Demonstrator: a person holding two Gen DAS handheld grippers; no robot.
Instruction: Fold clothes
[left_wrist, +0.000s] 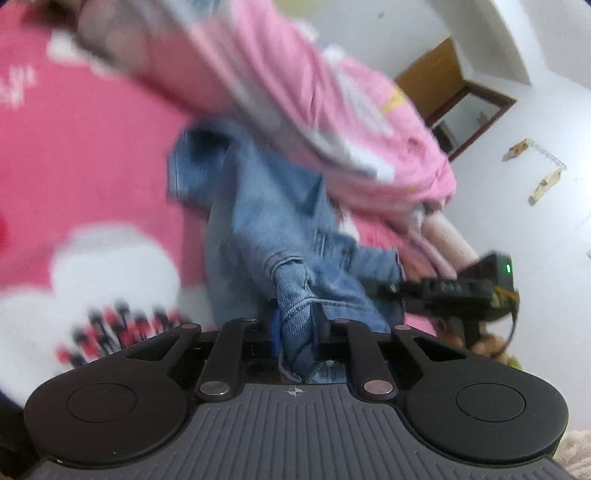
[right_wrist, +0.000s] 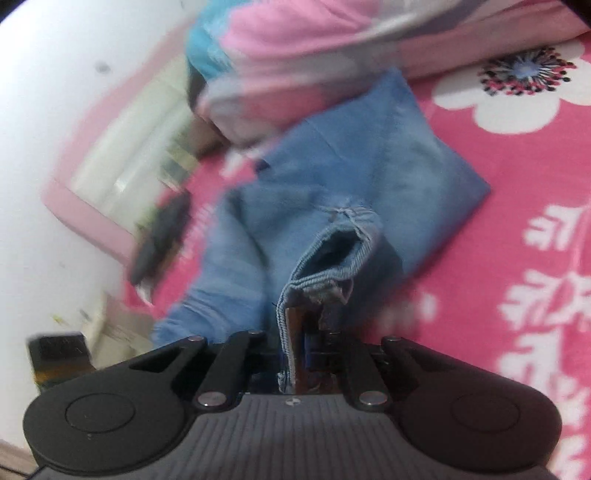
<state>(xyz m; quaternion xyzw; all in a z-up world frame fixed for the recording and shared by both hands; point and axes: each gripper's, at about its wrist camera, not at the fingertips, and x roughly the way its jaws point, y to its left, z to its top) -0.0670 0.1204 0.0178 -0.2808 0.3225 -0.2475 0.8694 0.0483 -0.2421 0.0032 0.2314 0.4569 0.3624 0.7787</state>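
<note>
A pair of light blue jeans (left_wrist: 266, 221) lies half folded on a pink bedspread (left_wrist: 74, 166) with white flowers. My left gripper (left_wrist: 297, 332) is shut on a bunched edge of the denim. In the left wrist view the other gripper (left_wrist: 461, 291) shows at the right, by the same garment. My right gripper (right_wrist: 306, 332) is shut on a hemmed edge of the jeans (right_wrist: 369, 177), which fans out ahead of it over the bedspread (right_wrist: 517, 221). The fingertips of both grippers are hidden in cloth.
A heap of pink bedding (left_wrist: 332, 92) lies just beyond the jeans, also seen as pink bedding (right_wrist: 295, 44) in the right wrist view. White walls and a wood-framed mirror (left_wrist: 465, 110) stand to the right. A pink-framed window (right_wrist: 122, 155) is left of the bed.
</note>
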